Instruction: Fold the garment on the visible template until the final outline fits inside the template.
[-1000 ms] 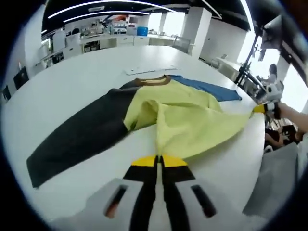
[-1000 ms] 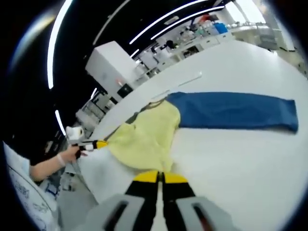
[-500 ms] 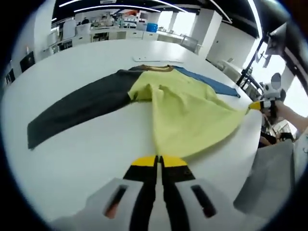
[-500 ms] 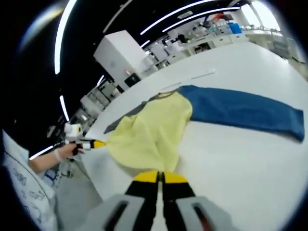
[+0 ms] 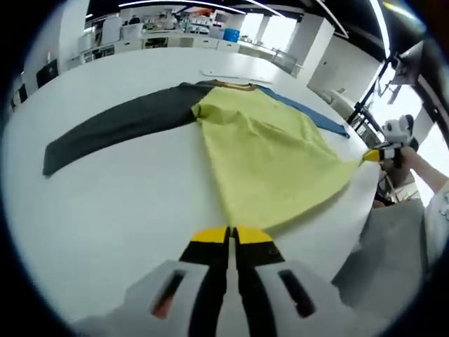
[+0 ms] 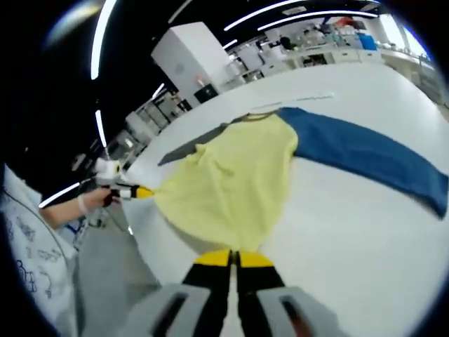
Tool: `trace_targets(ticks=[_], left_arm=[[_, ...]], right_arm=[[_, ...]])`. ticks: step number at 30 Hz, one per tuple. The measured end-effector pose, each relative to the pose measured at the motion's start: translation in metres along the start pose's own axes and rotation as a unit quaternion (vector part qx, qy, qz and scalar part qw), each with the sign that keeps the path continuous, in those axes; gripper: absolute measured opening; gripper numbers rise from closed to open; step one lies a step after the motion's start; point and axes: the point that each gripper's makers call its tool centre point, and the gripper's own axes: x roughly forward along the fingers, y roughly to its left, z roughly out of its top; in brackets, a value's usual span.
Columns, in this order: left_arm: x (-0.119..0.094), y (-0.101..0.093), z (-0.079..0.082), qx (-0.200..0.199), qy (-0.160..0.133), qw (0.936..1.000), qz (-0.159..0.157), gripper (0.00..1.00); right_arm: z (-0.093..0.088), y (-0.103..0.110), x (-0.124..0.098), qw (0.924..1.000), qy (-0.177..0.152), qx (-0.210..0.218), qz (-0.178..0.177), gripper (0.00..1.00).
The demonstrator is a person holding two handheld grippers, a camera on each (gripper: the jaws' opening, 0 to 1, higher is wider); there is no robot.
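A long-sleeved garment lies spread on the white table (image 5: 105,203): yellow body (image 5: 270,158), dark grey sleeve (image 5: 112,130), blue sleeve (image 6: 365,154). Its brown collar (image 5: 235,86) points to the table's far side. My left gripper (image 5: 231,235) is shut on one corner of the yellow hem near the table's edge. My right gripper (image 6: 233,257) is shut on the other hem corner. The hem hangs stretched between them, slightly lifted. Each gripper appears in the other's view: the right gripper (image 5: 382,153) with a hand, and the left gripper (image 6: 133,191) with a hand.
A thin pale strip (image 5: 228,72) lies on the table just beyond the collar. Grey floor (image 5: 393,260) shows past the table's edge. Benches and lab equipment (image 5: 168,31) stand far behind. A person's white sleeve (image 6: 35,246) is at the left.
The yellow body, bunched and folded over a second ago, is now pulled flat and smooth. Both grippers have drawn the hem back towards the table's edge. The sleeves lie straighter.
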Motion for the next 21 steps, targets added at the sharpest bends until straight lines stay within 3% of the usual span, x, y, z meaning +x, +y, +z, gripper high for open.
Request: trace_targets(ticks=[7, 13, 16, 21], left_arm=[[-0.001, 0.003, -0.015, -0.001, 0.019, 0.9998, 0.0, 0.0], [-0.005, 0.003, -0.021, -0.01, 0.024, 0.9996, 0.004, 0.0], [-0.007, 0.008, -0.025, -0.012, 0.028, 0.9995, 0.008, 0.0], [-0.008, 0.007, -0.03, -0.028, 0.026, 0.9993, 0.005, 0.0]], right_arm=[[-0.015, -0.002, 0.001, 0.9972, 0.045, -0.058, -0.008, 0.0], [-0.031, 0.002, 0.004, 0.9875, 0.089, -0.129, -0.015, 0.0], [-0.036, 0.0, 0.004, 0.9764, 0.113, -0.182, -0.025, 0.0], [-0.041, 0.003, 0.009, 0.97, 0.126, -0.206, -0.026, 0.0]])
